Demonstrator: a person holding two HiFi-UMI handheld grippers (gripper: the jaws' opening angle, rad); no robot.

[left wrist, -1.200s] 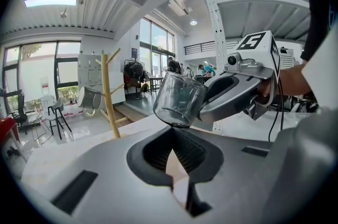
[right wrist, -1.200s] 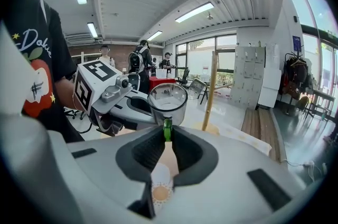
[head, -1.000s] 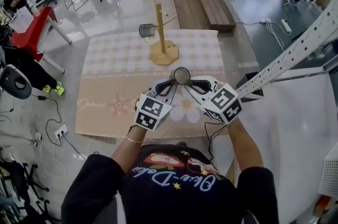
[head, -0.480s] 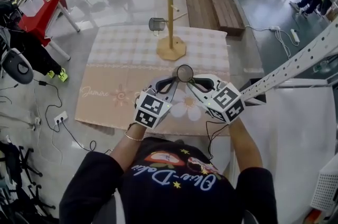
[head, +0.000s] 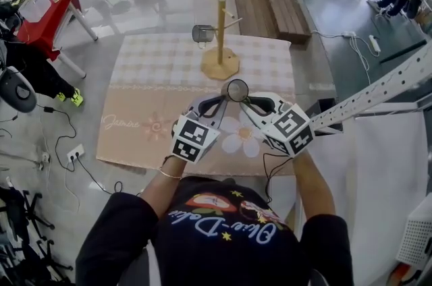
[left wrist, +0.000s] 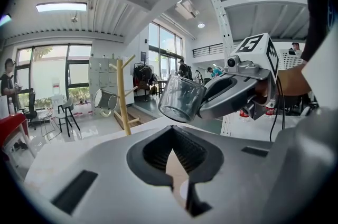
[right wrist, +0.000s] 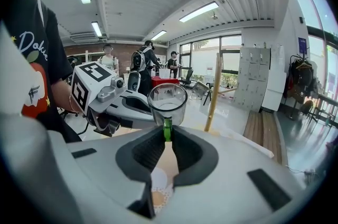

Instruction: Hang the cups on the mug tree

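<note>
Clear glass cup w/ green handle (right wrist: 167, 104) is grasped by the right gripper (right wrist: 167, 132), its jaws clenched on the handle and the cup body carried just beyond the tips. The left gripper (left wrist: 172, 130) is closed on nothing. The cup is seen just above and ahead of its jaws, apart from them. Pale wooden mug tree w/ octagonal base (head: 221, 42) stands further ahead of both jaws. A second glass cup (head: 202, 33) is hung on a peg.

The tabletop cloth (head: 135, 123) was peach with white flowers at the frame's centre and pale beige checks higher up. The mug tree (head: 221, 28) was light wood. The clear cup (head: 235, 90) had a green handle (right wrist: 167, 130). The left hand-held gripper (head: 221, 102) and right hand-held gripper (head: 248, 101) were pale grey with black-and-white square markers.
</note>
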